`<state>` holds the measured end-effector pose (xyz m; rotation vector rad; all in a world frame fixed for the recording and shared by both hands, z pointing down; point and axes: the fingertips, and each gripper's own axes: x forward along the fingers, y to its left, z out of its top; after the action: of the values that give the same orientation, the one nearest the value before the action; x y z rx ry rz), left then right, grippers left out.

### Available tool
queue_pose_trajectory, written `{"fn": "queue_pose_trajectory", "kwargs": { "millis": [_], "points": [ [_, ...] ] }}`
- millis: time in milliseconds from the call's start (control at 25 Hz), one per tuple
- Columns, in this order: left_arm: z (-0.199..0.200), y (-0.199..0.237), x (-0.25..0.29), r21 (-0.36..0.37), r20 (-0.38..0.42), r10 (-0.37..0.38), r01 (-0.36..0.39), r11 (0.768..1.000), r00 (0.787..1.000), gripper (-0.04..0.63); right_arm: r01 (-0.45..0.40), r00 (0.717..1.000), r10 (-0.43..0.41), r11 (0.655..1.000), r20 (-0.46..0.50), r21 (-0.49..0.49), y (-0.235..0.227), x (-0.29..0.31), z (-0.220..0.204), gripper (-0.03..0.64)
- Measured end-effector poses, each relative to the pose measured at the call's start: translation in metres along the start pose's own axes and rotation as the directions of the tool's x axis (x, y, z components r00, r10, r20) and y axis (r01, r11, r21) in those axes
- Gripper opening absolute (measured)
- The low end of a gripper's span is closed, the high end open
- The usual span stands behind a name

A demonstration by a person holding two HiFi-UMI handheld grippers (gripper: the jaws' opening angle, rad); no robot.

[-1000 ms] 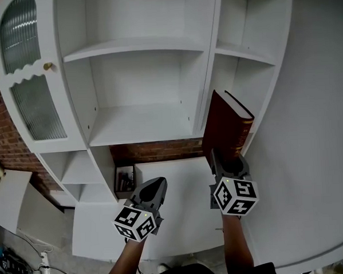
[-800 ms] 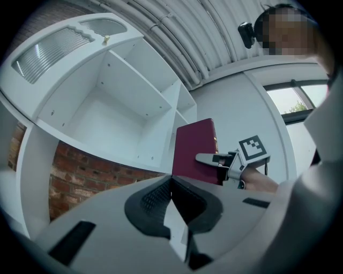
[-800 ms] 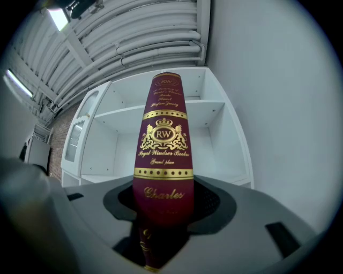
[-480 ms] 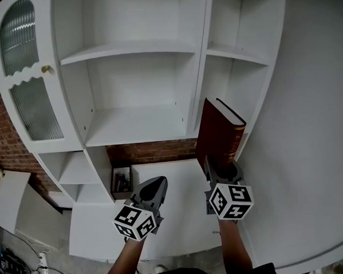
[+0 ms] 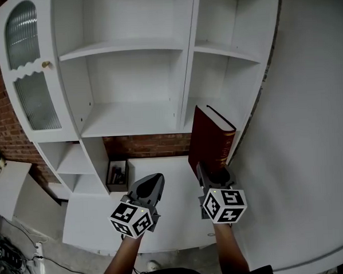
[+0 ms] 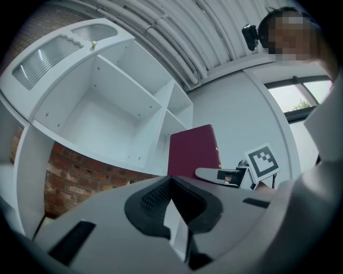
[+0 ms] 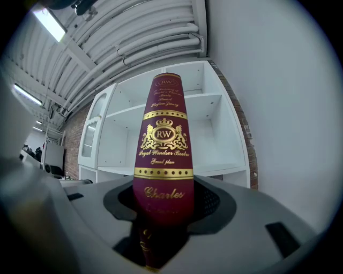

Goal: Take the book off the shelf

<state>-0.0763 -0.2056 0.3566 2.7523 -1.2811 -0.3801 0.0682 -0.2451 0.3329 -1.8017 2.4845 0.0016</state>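
We've got a maroon hardback book [image 5: 210,138] with a gold-stamped spine, upright with a slight tilt. Its lower end is clamped in the right gripper [image 5: 212,172] fingers [image 5: 200,172], clear of the white shelf [image 5: 127,120].

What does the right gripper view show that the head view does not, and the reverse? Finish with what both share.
Only the right gripper view: the gold crest and lettering on the spine of the book, with the jaws of the right gripper closed on it, and the ceiling pipes. Only the head view: the left gripper, shut and empty, and the ribbed glass door. Both: the dark red book and the white shelf unit.
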Motion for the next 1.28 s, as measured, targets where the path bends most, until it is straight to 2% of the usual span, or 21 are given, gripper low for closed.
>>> {"fn": "queue_pose_trajectory", "kwargs": {
  "millis": [560,1280],
  "points": [
    [-0.019,-0.059,-0.022,0.005,-0.021,0.050,-0.050,0.999,0.999,0.017,-0.089,0.996,0.089,0.996,-0.029,0.010,-0.004,-0.055,-0.017,0.238],
    [-0.035,-0.120,-0.042,0.012,-0.037,0.047,-0.047,0.999,0.998,0.017,-0.148,0.989,0.148,0.989,-0.030,-0.009,-0.005,-0.114,-0.024,0.236]
  ]
}}
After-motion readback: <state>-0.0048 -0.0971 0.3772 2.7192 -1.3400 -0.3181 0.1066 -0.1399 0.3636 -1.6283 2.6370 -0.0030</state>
